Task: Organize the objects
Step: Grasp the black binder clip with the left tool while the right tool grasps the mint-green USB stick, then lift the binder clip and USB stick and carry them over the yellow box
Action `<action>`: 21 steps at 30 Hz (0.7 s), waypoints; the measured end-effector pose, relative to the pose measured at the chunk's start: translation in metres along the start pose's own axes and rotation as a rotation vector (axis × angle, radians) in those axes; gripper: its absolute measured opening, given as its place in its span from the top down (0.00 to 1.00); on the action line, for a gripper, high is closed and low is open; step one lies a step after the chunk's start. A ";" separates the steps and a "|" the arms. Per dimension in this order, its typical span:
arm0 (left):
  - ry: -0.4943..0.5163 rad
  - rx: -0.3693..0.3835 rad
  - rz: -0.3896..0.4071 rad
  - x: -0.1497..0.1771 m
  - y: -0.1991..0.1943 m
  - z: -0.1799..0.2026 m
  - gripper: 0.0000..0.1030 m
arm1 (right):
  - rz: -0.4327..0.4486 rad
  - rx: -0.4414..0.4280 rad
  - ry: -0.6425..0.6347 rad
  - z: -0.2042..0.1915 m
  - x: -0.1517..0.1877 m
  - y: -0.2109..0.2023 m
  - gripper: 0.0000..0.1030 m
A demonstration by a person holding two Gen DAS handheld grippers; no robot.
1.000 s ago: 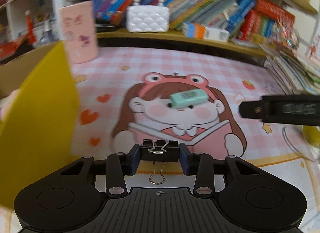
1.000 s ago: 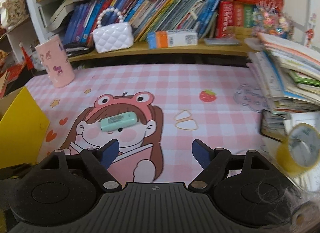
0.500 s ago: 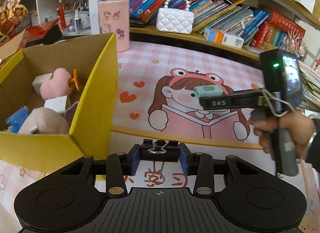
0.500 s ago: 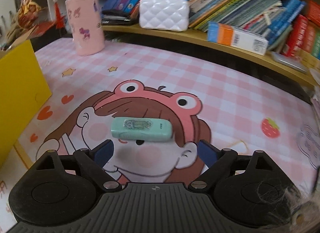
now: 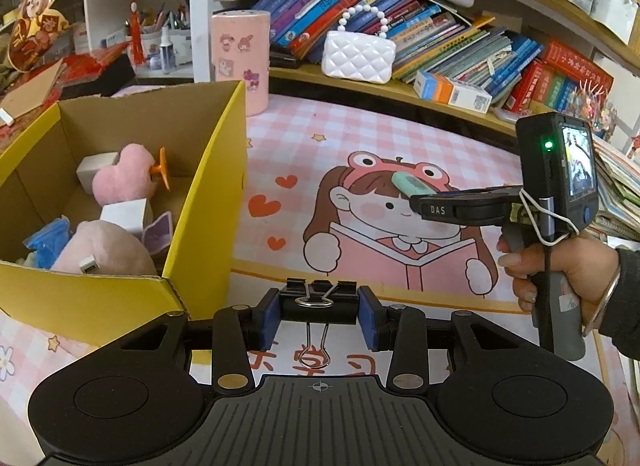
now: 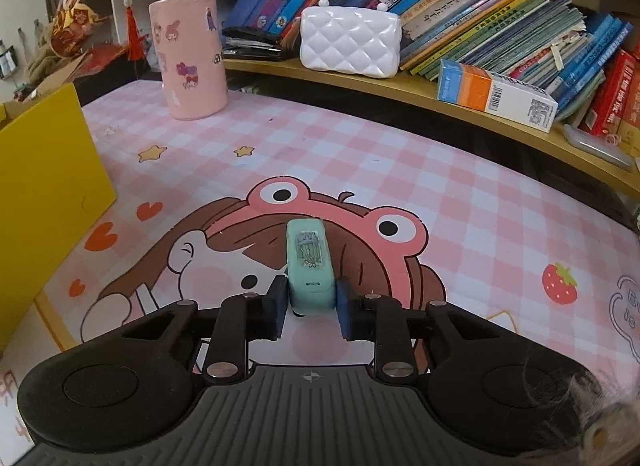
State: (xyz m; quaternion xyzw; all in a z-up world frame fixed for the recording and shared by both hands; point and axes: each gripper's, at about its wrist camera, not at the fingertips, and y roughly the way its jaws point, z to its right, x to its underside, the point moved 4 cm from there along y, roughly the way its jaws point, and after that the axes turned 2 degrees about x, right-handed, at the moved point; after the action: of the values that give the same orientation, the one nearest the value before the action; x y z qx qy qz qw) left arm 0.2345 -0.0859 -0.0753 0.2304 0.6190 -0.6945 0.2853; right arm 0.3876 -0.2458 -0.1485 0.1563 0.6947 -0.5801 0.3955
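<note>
Holding two things at once, we judge, lets us carry both to the box (image 5: 208,201) together. Our left gripper (image 5: 319,316) pinches a black binder clip (image 5: 318,300) across its body, wire handles hanging down between the pads, and hovers just right of the box's near corner, so the drop should need only a short swing left over the wall. Our right gripper (image 6: 312,304) has its jaws pressed on the near end of a mint eraser (image 6: 310,266), which points away from us over the cartoon girl on the mat (image 6: 360,145); gripping the short end leaves most of its length sticking out, and from the left view the eraser (image 5: 410,183) seems tilted off the mat, though we cannot tell whether its far end touches. The box already holds a pink heart plush (image 5: 120,181), white blocks and other soft toys, which suggests it is the gathering place. Much is hard to read: the box floor is mostly covered, a blue thing at its left is half hidden, and the right view shows only the box's outer wall at the left edge. The right hand (image 5: 560,270) is cut off at the sleeve, the left hand is out of view, and the eraser's sticker is too small to make out.
</note>
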 end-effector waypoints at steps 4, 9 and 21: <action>0.003 0.002 0.004 0.002 -0.003 0.000 0.62 | 0.012 0.005 -0.001 -0.001 0.002 -0.009 0.78; -0.005 -0.001 0.018 0.004 -0.010 -0.001 0.62 | 0.035 0.054 0.011 0.004 0.004 -0.018 0.58; -0.030 -0.029 0.003 0.011 -0.017 -0.003 0.62 | 0.028 0.072 -0.005 0.007 0.002 0.001 0.40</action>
State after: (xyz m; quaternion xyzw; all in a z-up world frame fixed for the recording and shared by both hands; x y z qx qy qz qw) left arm 0.2145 -0.0827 -0.0710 0.2169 0.6243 -0.6883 0.2991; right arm 0.3897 -0.2529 -0.1511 0.1785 0.6702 -0.5996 0.3994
